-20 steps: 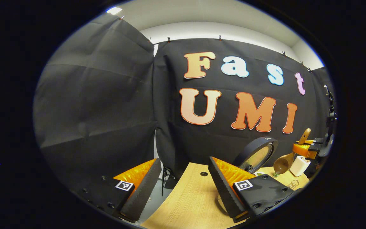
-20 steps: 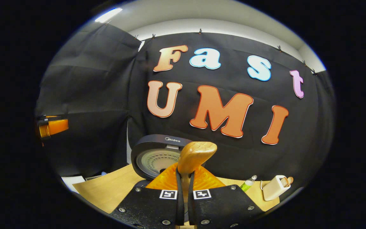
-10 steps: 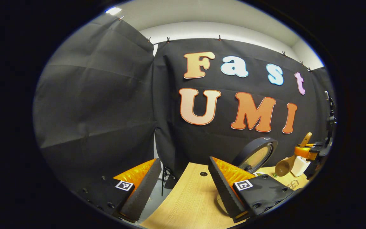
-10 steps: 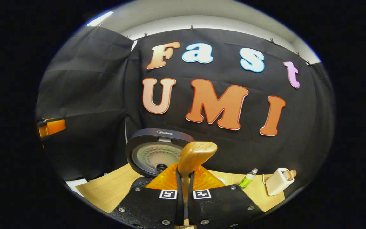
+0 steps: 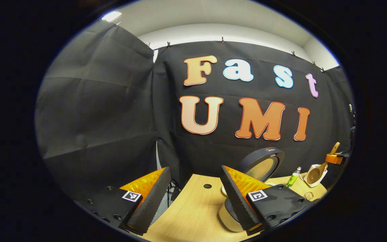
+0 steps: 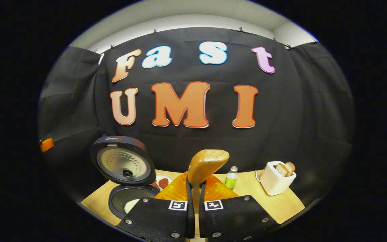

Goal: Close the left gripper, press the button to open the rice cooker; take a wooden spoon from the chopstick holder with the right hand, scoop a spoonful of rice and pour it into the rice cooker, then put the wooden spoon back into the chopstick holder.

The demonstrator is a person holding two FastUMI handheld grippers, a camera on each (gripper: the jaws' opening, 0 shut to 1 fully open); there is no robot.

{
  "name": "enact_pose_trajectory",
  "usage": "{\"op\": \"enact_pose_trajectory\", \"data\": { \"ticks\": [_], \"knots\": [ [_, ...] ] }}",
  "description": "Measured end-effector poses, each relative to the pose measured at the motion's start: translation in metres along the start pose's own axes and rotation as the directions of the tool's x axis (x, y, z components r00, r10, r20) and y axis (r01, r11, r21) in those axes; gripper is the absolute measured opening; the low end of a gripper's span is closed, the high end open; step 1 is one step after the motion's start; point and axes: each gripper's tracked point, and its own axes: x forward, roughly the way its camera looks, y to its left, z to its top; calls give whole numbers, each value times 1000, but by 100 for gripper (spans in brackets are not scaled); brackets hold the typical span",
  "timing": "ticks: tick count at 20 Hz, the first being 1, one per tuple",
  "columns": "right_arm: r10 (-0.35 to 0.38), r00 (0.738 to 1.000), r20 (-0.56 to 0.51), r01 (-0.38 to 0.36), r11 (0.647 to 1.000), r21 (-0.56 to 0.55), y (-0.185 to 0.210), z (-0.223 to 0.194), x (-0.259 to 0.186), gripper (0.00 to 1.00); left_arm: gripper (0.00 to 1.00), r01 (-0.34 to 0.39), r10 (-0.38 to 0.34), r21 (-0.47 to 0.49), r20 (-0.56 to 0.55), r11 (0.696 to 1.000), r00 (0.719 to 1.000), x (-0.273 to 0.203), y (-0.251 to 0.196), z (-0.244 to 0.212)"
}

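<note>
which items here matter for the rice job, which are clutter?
Job: black round rice cooker, lid up; wooden spoon, clamped in right gripper; left gripper, open.
Clutter: white toaster with bread; small green bottle; wooden table.

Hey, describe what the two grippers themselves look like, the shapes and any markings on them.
The left gripper has two wedge-shaped fingers with ridged, sawtooth-like inner faces, each mounted on a black plate with round screws and a small square black-and-white marker. The right gripper has the same black screwed plates and a square marker on each side. No cable or sleeve can be made out.
</note>
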Motion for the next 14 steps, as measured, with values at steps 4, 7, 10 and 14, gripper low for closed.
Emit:
{"op": "enact_pose_trajectory", "data": {
  "ticks": [4,7,10,14],
  "knots": [
    [-85,996,-41,87,995,52,-65,-27,0,4,98,6,-6,-10,1,1000,1000,-2,-27,2],
    [-123,989,-77,130,988,85,-99,-52,-1,4,98,5,-5,-5,5,1000,1000,-4,-45,7],
    [-145,980,-136,162,979,125,-124,-85,4,4,99,3,-3,16,11,1000,1000,-7,-61,10],
    [-151,963,-223,190,968,166,-145,-135,13,4,100,6,-6,17,1,1000,1000,-12,-82,7]
  ]
}}
